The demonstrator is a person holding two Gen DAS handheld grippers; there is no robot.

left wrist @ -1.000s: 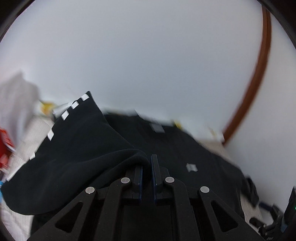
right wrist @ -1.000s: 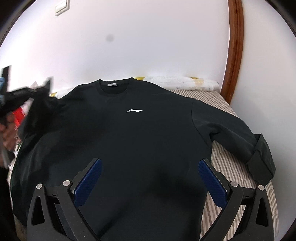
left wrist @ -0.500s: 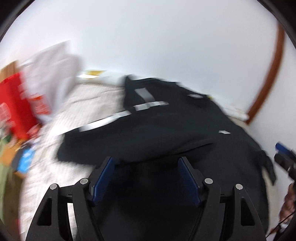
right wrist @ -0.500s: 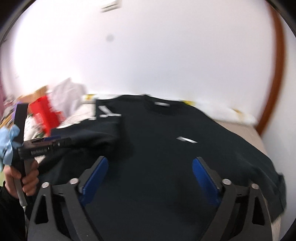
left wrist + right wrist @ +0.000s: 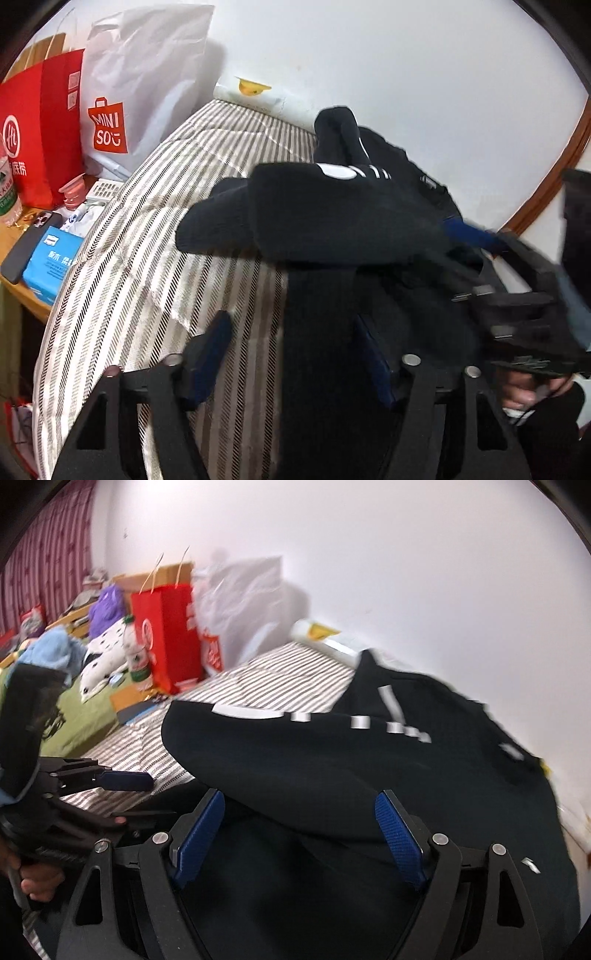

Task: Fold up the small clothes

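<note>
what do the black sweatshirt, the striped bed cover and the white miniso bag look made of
Black sweatshirt: soft matte knit, probably cotton fleece; it drapes in thick folds.
Striped bed cover: woven cloth, matte, with visible twill stripes and creases.
White bag: looks like thin plastic or coated paper; slightly glossy, crinkled.

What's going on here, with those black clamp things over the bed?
A person is folding a black sweatshirt on a striped bed, holding a two-finger gripper in each hand. One sleeve already lies folded across the body. The left gripper hangs over the sweatshirt's edge with its jaws closing but nothing pinched; the right gripper is above the cloth, jaws apart and easing narrower. Shopping bags stand beside the bed.
</note>
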